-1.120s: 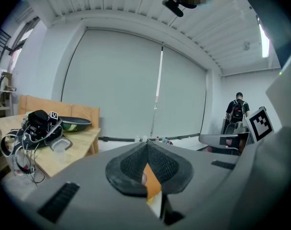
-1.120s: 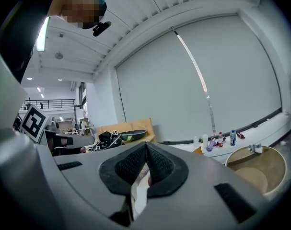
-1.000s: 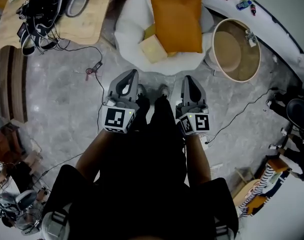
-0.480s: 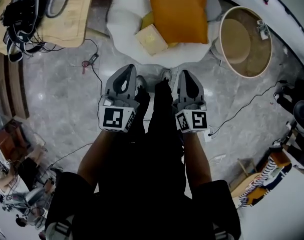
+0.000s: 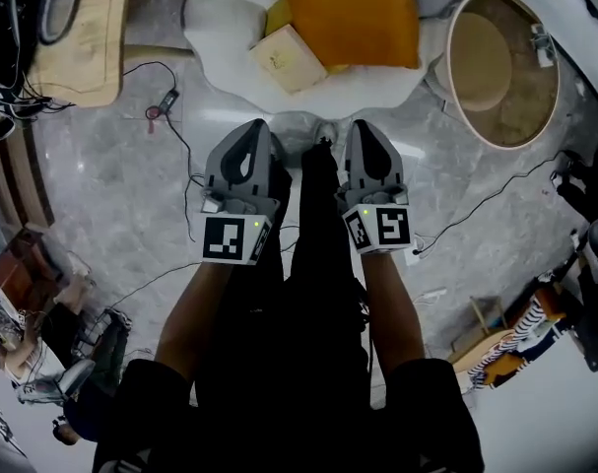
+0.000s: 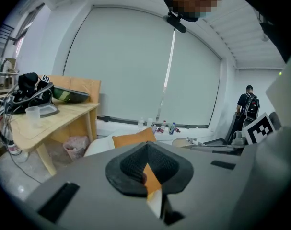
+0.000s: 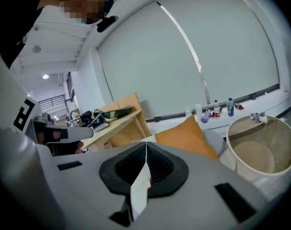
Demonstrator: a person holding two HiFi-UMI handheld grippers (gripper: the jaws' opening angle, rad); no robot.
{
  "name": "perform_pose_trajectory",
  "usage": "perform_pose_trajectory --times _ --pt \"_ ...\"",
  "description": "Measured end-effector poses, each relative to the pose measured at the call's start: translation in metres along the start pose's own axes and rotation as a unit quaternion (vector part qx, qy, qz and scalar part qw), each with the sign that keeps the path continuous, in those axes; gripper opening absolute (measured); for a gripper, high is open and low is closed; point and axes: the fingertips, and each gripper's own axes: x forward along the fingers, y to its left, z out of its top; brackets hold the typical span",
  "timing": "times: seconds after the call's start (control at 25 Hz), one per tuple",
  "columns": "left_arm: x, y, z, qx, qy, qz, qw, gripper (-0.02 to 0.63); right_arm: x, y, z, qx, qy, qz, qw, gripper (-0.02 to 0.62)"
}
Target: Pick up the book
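The book (image 5: 291, 57), pale cream and square, lies on a white beanbag seat (image 5: 215, 28) beside an orange cushion (image 5: 353, 13). In the head view both grippers hang side by side over the grey floor, just short of the seat's front edge and pointing at it. My left gripper (image 5: 256, 126) is shut with nothing in it, and the book lies a little beyond it and to its right. My right gripper (image 5: 362, 126) is also shut and empty. In each gripper view the black pads (image 6: 135, 164) (image 7: 157, 166) meet at the tip, and the gripper body hides the book.
A round beige tub (image 5: 502, 67) stands right of the seat. A wooden table (image 5: 82, 37) with cables and gear is at the far left. Loose cables (image 5: 166, 101) trail over the floor. Clutter sits at the right edge (image 5: 535, 333). A person (image 6: 246, 109) stands far off.
Both grippers have sunk and moved forward toward the beanbag seat, keeping side by side. Their jaws stayed shut. The book has not moved.
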Motion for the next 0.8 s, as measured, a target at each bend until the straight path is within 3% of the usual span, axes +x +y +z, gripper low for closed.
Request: perform_pose_trajectory --times 0.4,0.8 --pt "0.048 0.012 -0.061 -0.013 0.02 0.002 0.9997 0.0 0.041 -0.033 -0.083 0.024 0.041 0.009 0.999 0.012" --pt "0.08 0.024 -0.118 -0.039 0.038 0.007 0.9985 0.0 0.086 -0.061 -0.191 0.033 0.108 0.023 0.993 0.091"
